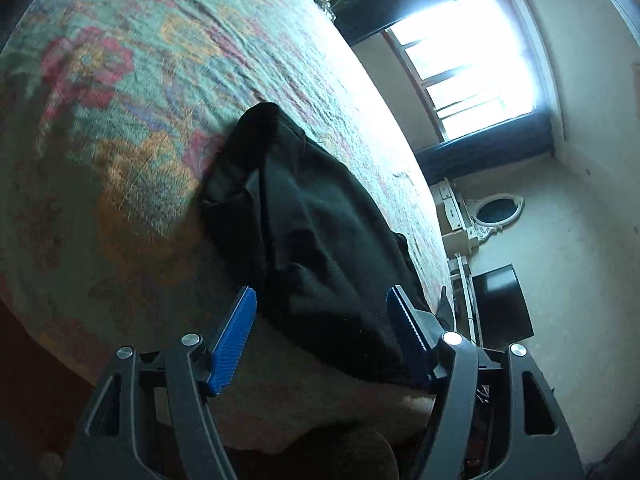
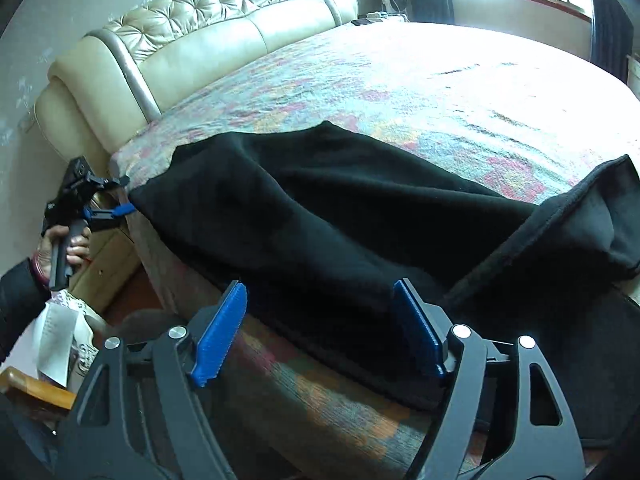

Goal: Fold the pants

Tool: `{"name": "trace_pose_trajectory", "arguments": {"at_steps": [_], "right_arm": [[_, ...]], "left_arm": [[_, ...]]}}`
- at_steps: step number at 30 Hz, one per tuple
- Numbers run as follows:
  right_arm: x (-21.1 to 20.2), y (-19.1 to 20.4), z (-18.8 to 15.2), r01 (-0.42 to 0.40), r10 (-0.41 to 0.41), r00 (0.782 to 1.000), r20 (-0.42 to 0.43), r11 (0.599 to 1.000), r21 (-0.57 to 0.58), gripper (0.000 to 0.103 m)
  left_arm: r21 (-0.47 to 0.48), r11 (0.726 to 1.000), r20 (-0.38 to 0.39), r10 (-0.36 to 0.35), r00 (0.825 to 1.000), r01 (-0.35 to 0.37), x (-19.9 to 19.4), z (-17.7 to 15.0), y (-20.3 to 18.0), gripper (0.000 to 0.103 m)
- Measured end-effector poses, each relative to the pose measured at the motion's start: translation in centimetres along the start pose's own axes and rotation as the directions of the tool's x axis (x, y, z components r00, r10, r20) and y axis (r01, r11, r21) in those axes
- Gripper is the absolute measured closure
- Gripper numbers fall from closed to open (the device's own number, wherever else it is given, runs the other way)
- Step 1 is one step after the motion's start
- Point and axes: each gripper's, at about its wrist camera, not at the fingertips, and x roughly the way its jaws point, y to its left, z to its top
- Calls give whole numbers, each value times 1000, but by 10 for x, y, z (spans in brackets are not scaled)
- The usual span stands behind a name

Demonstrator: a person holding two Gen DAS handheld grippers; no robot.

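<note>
The black pants [image 2: 320,216] are lying stretched along the near edge of the bed [image 2: 400,80], on top of a floral bedspread [image 1: 120,100], with part of the fabric draping over the bed's side. In the right wrist view one end is folding up into a raised, hemmed flap [image 2: 592,216] at the right, while the other end is reaching toward the padded cream headboard [image 2: 208,36].

The left tool [image 1: 322,304] is sitting with its blue ribbed fingers [image 1: 236,336] spread apart, and the dark fabric is lying between and beyond them; nothing is being pinched. Seen from the right wrist view, this same tool [image 2: 124,196] is being gripped by the person's left hand [image 2: 66,248] just beside the end of the pants nearest the headboard; whether its fingertips are touching the cloth cannot be told.

The right tool [image 2: 320,300] is likewise standing spread, its blue fingers [image 2: 420,336] straddling the draped middle portion of the pants at the bed's edge without closing on it.

A bright window [image 1: 472,64] is showing beyond the bed, with an oval mirror [image 1: 496,210] and a dark screen [image 1: 502,304] against the far wall.
</note>
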Motion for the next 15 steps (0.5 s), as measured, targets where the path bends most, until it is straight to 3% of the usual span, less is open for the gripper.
{"name": "trace_pose_trajectory", "arguments": {"at_steps": [1, 3, 7, 9, 15], "right_arm": [[0, 4, 3, -5, 5, 1000, 1, 1000, -2, 26], [-2, 10, 4, -6, 6, 1000, 0, 1000, -6, 25], [0, 7, -2, -14, 14, 1000, 2, 1000, 28, 20], [5, 0, -6, -28, 29, 1000, -11, 998, 65, 20], [1, -20, -25, -60, 62, 998, -2, 980, 188, 20]], "left_arm": [[-24, 999, -5, 32, 999, -32, 1, 1, 3, 36], [-93, 995, -21, 31, 999, -33, 1, 0, 11, 36], [-239, 969, -32, -75, 997, 65, 2, -13, 18, 29], [-246, 965, -24, -104, 994, 95, 6, -14, 10, 29], [-189, 978, 3, -94, 996, 93, 19, 1, -19, 29]]}}
